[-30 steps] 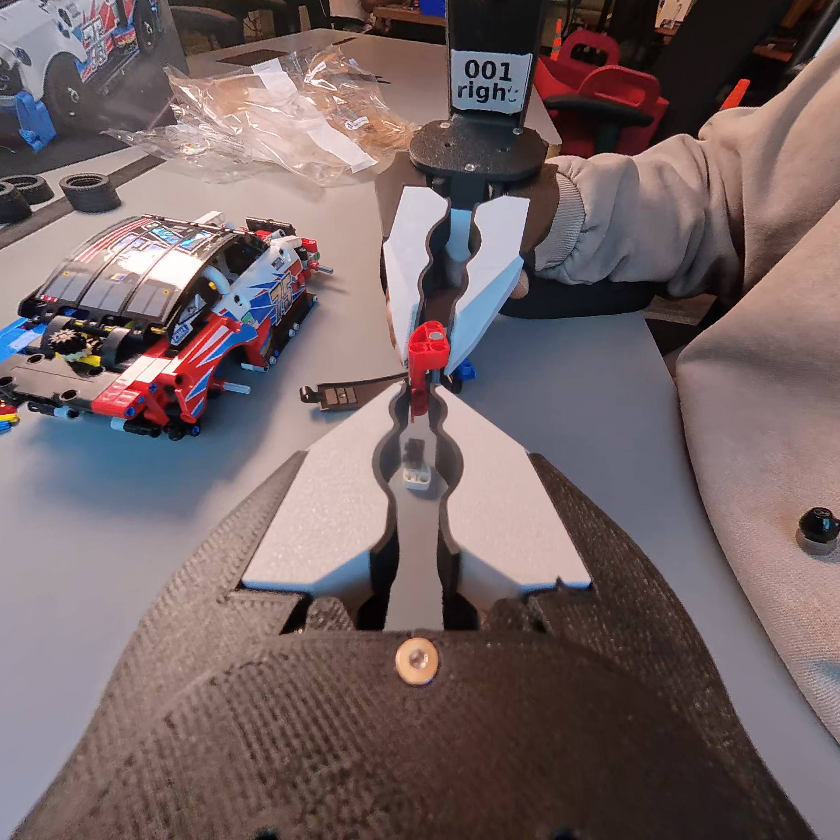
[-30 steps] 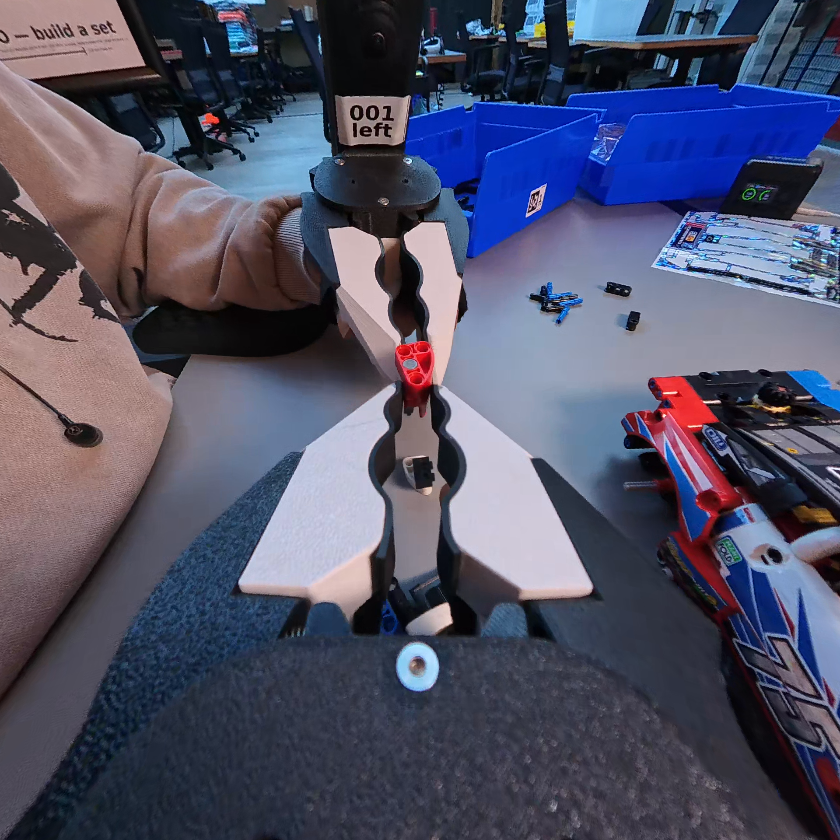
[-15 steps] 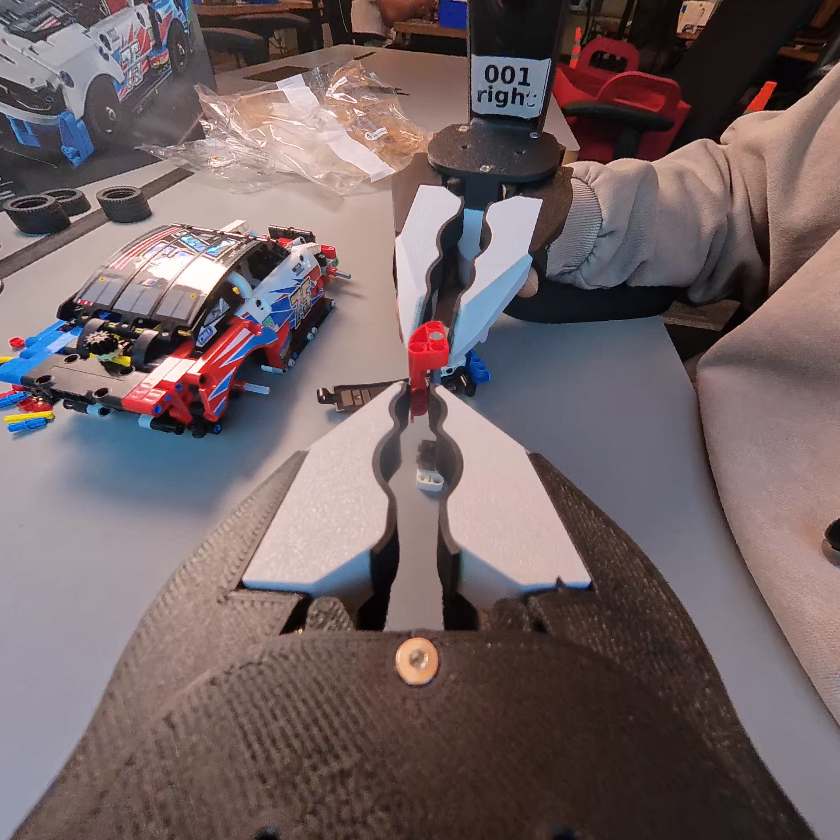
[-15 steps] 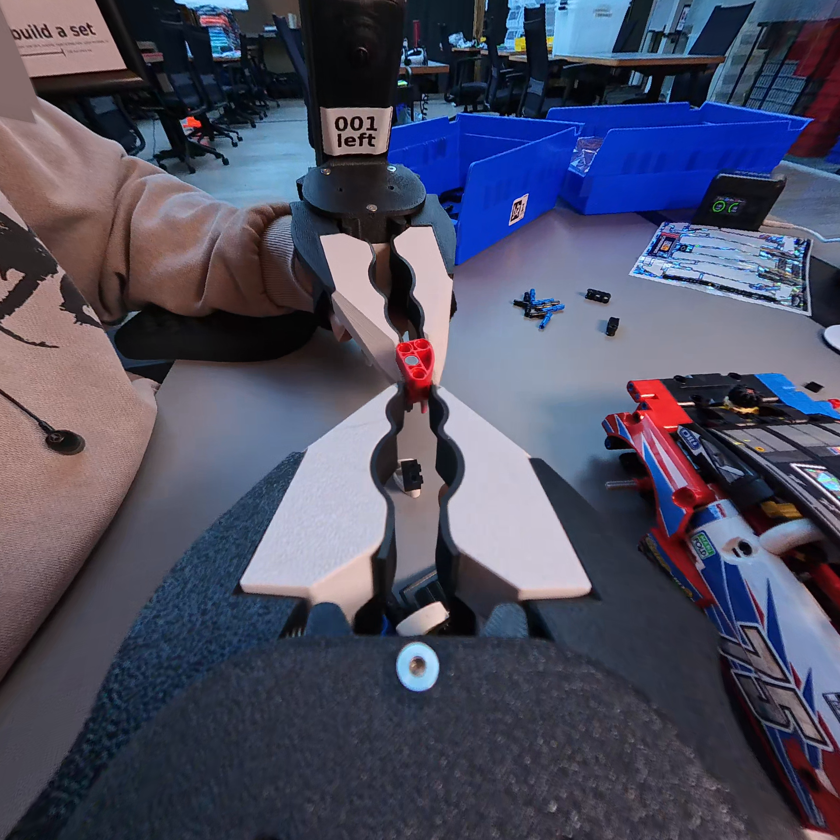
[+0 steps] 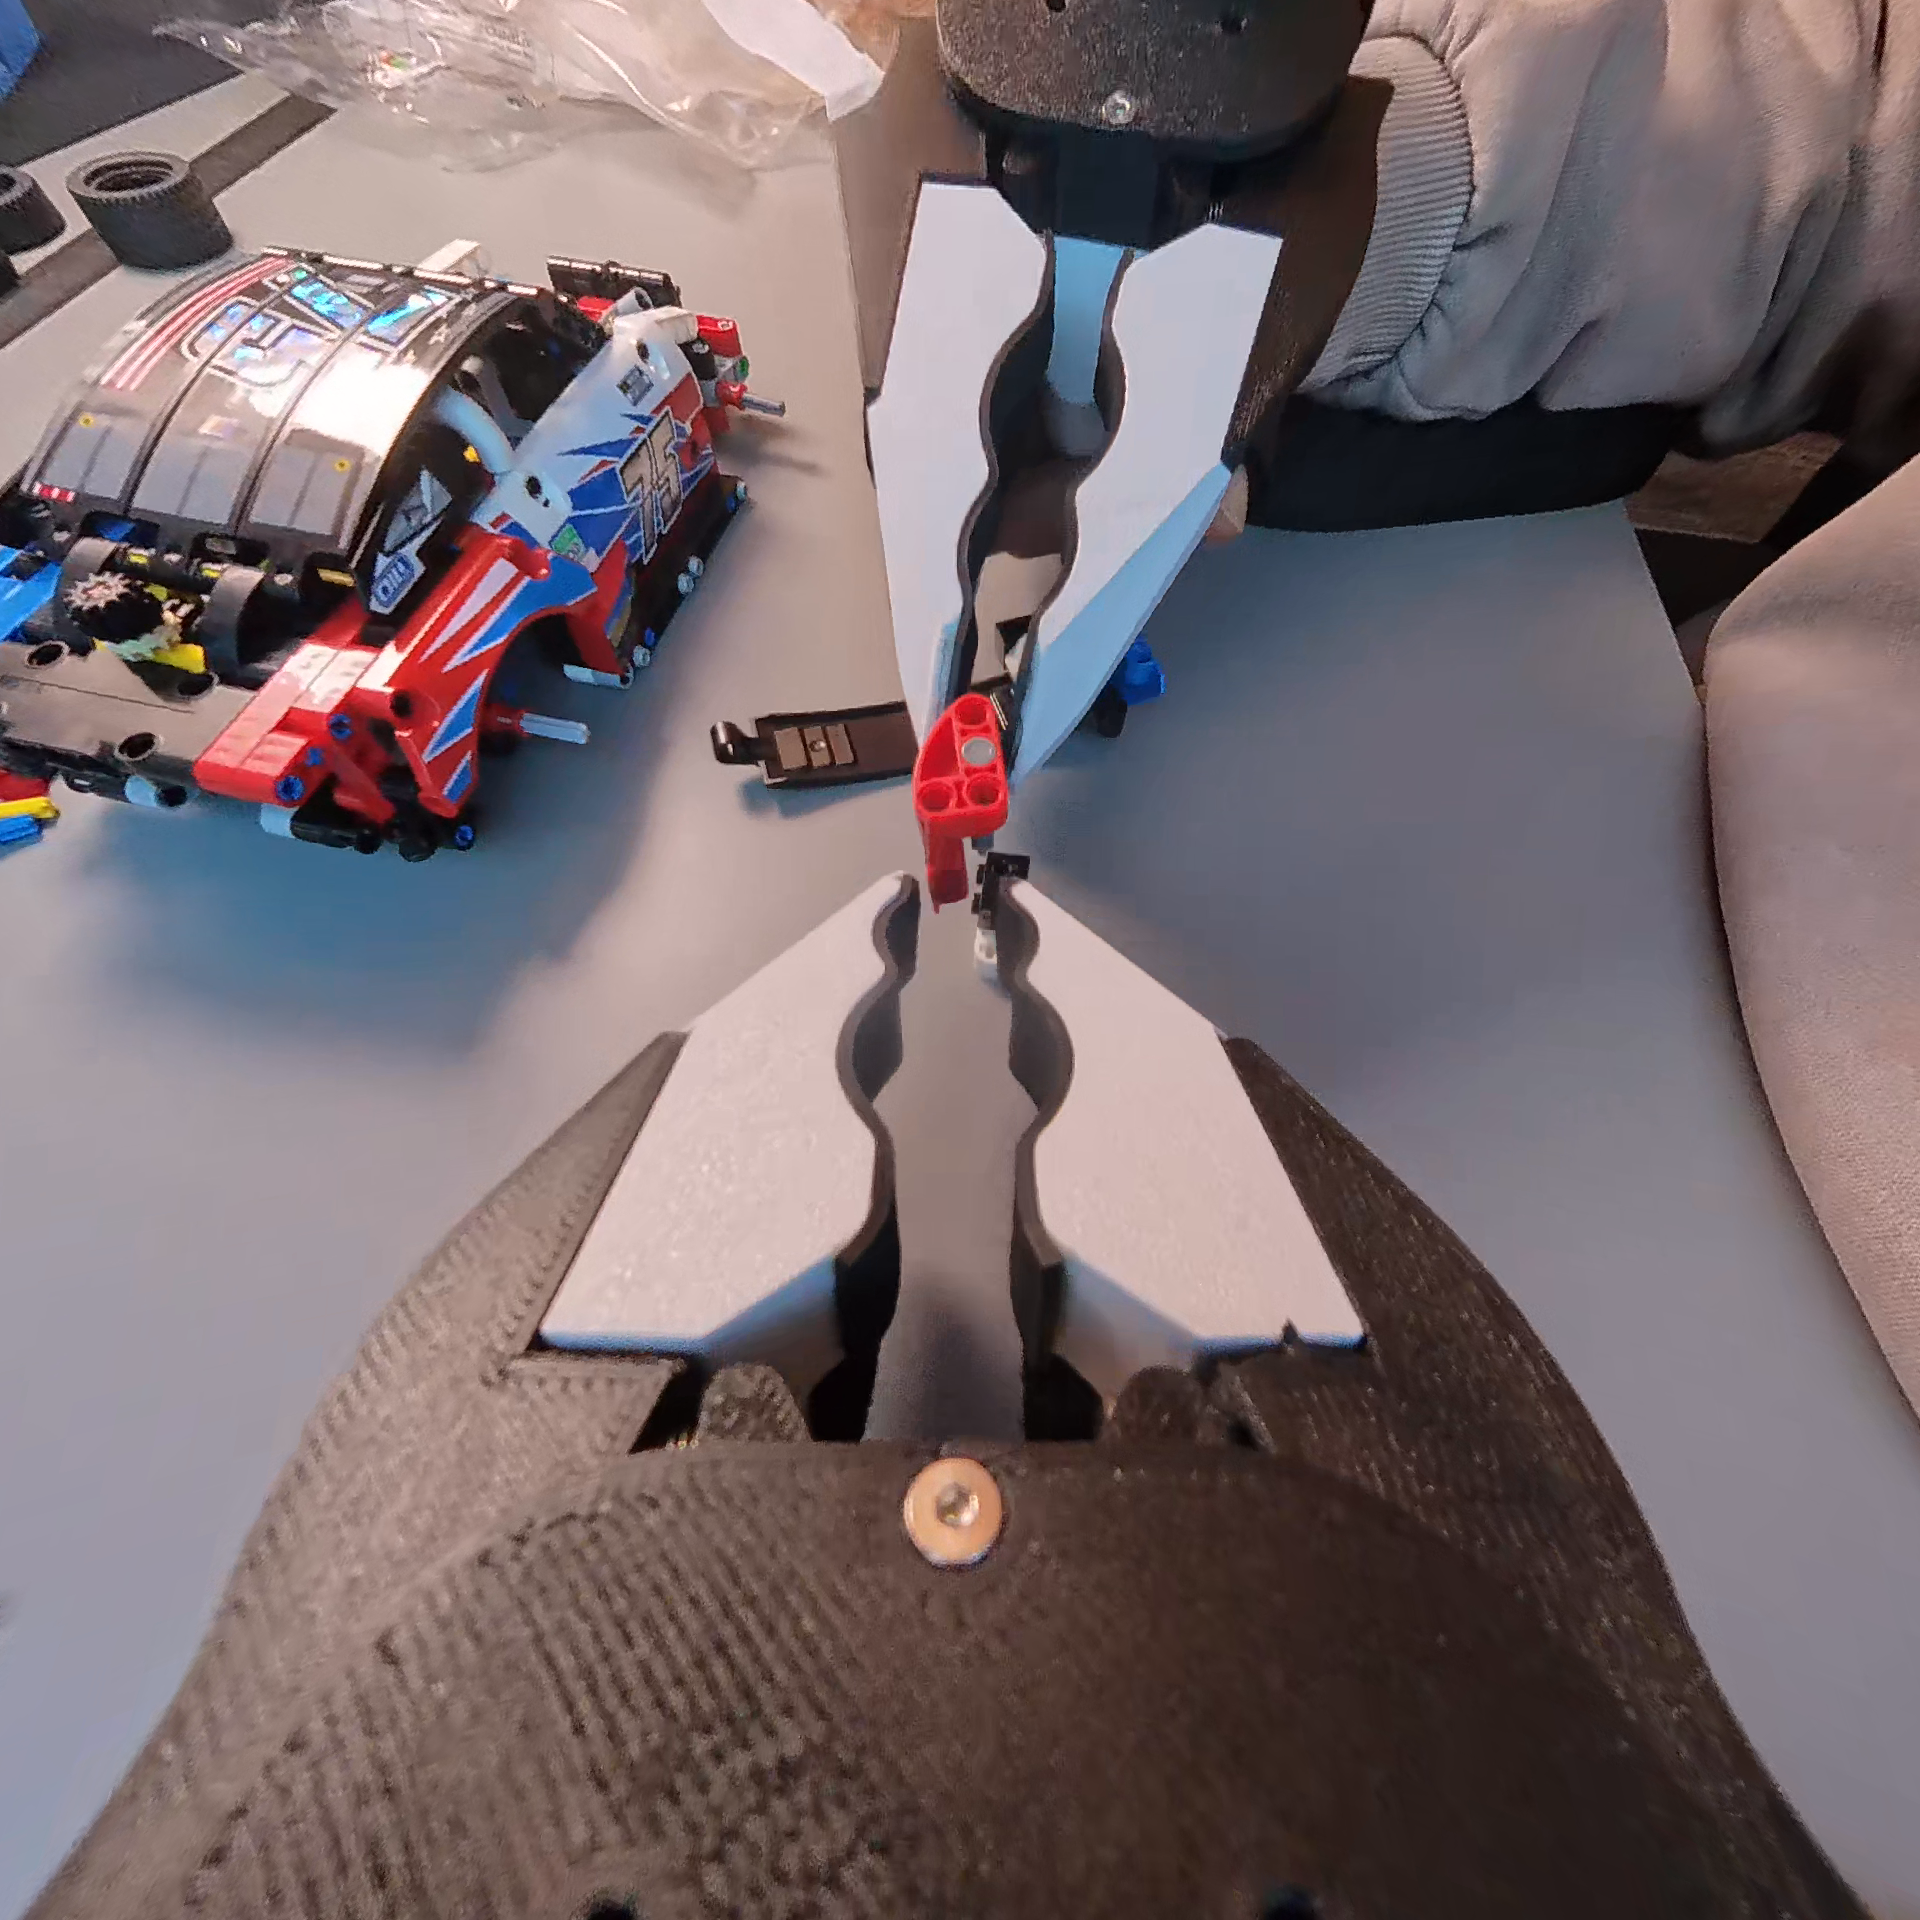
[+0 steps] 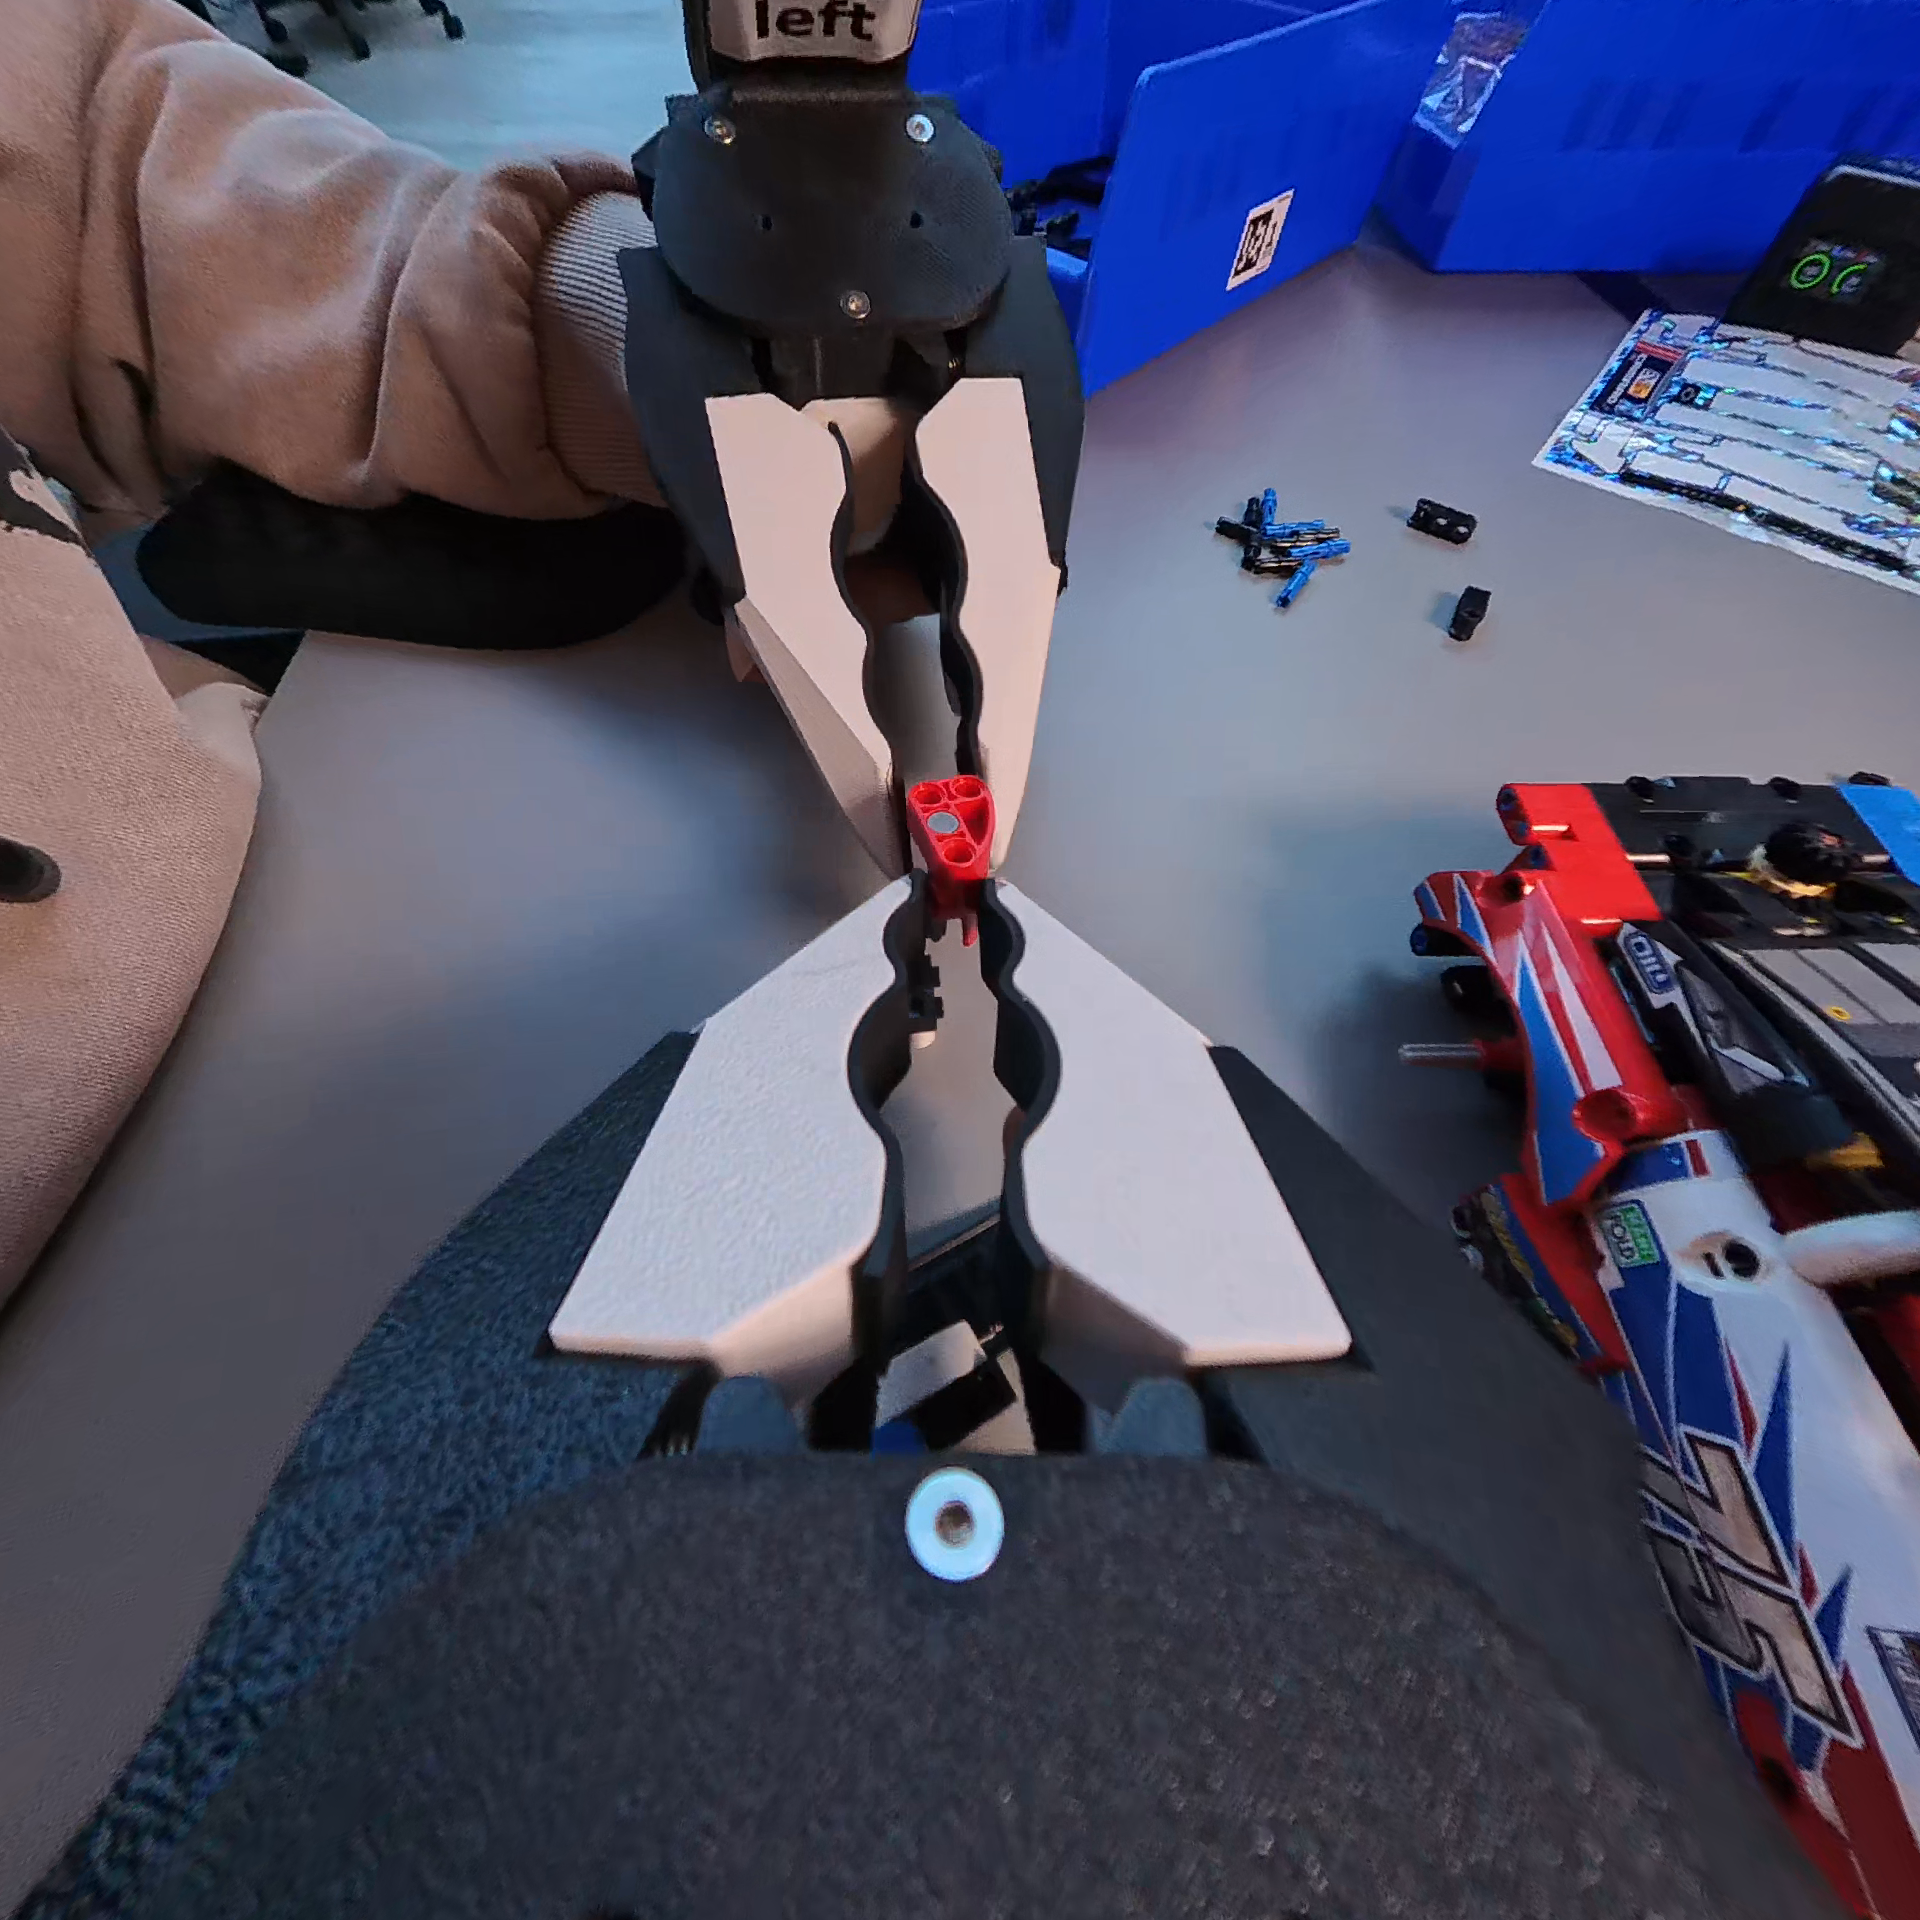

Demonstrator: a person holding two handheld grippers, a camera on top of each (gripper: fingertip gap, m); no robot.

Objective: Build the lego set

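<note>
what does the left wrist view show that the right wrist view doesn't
Only the left wrist view: tyres, plastic bags and a flat black piece lying beside the car.
Only the right wrist view: blue bins, a sticker sheet, loose pins and a small screen.
Both: the red piece where the left gripper and right gripper meet, the car and the table.

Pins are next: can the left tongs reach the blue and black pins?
Probably yes: bare table lies between the left tongs and the pins; they only need to leave the red piece, which the right tongs grip.
</note>
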